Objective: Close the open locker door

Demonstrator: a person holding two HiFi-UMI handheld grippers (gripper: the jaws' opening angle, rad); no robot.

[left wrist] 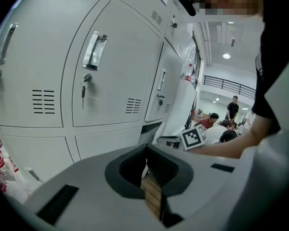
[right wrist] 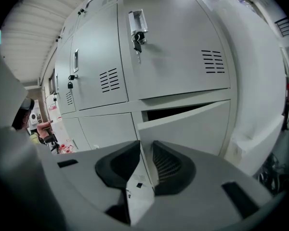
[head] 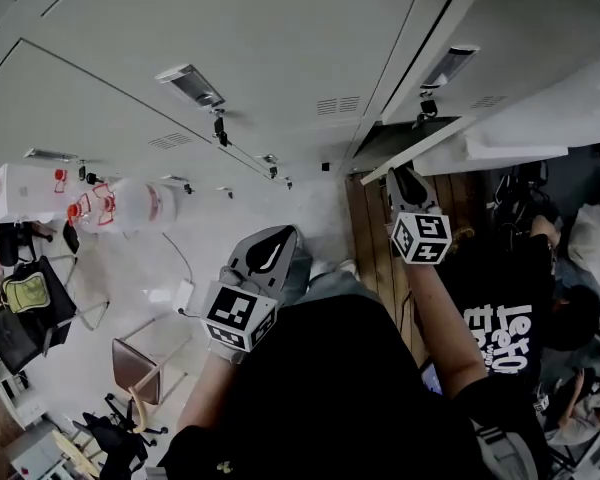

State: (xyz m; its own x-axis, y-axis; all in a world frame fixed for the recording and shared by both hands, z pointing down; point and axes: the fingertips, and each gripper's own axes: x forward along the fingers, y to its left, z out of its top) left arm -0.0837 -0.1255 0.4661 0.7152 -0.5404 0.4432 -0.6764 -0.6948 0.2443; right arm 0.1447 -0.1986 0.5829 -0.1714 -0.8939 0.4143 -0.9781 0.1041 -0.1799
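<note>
Locker door (right wrist: 192, 129) sits in your right gripper (right wrist: 145, 150). The jaws are clamped on its thin free edge, which runs down between them, with the ribbed pad at 3 o'clock pressed against it. At 12 o'clock, just above the jaws, you see the dark slot of the locker opening (right wrist: 178, 112), and the door stands partly swung out from it. Higher at 12 o'clock is the upper locker (right wrist: 173, 47), shut, with its handle (right wrist: 137, 22) and key (right wrist: 137, 44). Its vent (right wrist: 214, 61) is at 2 o'clock. A row of shut lockers (right wrist: 91, 76) runs away toward 10 o'clock.

Your left gripper (left wrist: 147, 150) holds nothing. Its jaws are drawn together at the tips, and wooden floor (left wrist: 153, 194) shows through the slit nearer the camera. It hangs apart from the lockers. From it, a chrome handle (left wrist: 94, 52) on a shut door lies at 11 o'clock. At 2 o'clock you see the right gripper's marker cube (left wrist: 194, 136), with seated people (left wrist: 213, 121) beyond it. In the head view, your left gripper lies at 7 o'clock from the right one, well apart.
</note>
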